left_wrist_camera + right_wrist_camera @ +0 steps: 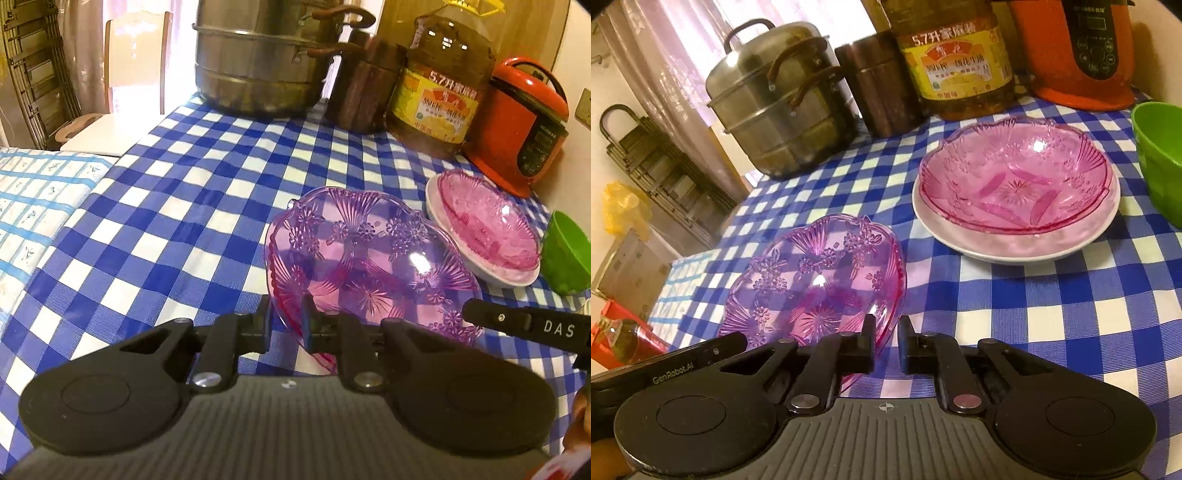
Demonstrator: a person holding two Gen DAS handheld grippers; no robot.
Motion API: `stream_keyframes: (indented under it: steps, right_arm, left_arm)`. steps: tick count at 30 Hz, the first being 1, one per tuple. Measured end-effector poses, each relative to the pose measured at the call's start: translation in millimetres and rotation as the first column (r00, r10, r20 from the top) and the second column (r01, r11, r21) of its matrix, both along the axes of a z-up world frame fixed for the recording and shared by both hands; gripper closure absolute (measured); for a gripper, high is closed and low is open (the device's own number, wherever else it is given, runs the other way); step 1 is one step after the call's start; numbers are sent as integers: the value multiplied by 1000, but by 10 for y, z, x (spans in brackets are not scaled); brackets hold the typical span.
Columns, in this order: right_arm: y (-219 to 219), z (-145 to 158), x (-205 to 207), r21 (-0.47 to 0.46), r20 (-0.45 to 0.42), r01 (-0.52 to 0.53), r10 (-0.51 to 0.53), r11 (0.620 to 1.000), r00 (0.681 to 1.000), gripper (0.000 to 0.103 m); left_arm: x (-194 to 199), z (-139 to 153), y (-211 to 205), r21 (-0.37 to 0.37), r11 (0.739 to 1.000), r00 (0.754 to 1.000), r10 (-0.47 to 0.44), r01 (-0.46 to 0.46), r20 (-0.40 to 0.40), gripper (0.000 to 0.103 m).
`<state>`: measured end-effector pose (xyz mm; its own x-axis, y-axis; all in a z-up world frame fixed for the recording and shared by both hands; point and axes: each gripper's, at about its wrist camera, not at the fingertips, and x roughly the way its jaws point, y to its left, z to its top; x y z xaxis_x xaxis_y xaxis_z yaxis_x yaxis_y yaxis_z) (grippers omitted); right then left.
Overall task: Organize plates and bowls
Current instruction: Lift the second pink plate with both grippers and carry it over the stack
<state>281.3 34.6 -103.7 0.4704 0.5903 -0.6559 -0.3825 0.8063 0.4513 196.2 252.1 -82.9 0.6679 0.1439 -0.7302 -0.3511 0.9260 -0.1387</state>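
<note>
Checked blue-and-white cloth (1052, 332) covers the table; along its far edge stand a steel steamer pot (775, 107), an oil bottle (956, 59) and an orange rice cooker (1078, 55), with a green bowl (1160, 158) at right. Nearest, a see-through purple patterned dish (820, 273) sits tilted, its rim clamped by the left gripper (286, 325) and the right gripper (886, 343). Beyond, a pink dish (1015, 177) nests in a white plate (1015, 243).

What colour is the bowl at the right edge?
Green, clearest in the right wrist view.
</note>
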Motion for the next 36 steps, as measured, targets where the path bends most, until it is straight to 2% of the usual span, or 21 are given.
stream_keyframes:
  steps: [10, 20, 27, 36]
  right_arm:
    - [-253, 302, -20, 35, 65, 44, -46, 998, 997, 91]
    - [-737, 516, 142, 51, 107, 157, -162, 986, 981, 91]
    - [-1043, 551, 310, 47, 133, 234, -239, 971, 962, 91]
    - [-1211, 450, 540, 8, 163, 285, -282, 958, 945, 91]
  left_arm:
    - [68, 291, -242, 13, 999, 997, -37, 36, 65, 89]
    - [488, 512, -704, 29, 992, 984, -128, 125, 124, 89]
    - [824, 497, -975, 27, 983, 972, -184, 182, 144, 89]
    - [1217, 306, -1147, 16, 972, 959, -234, 234, 161, 89]
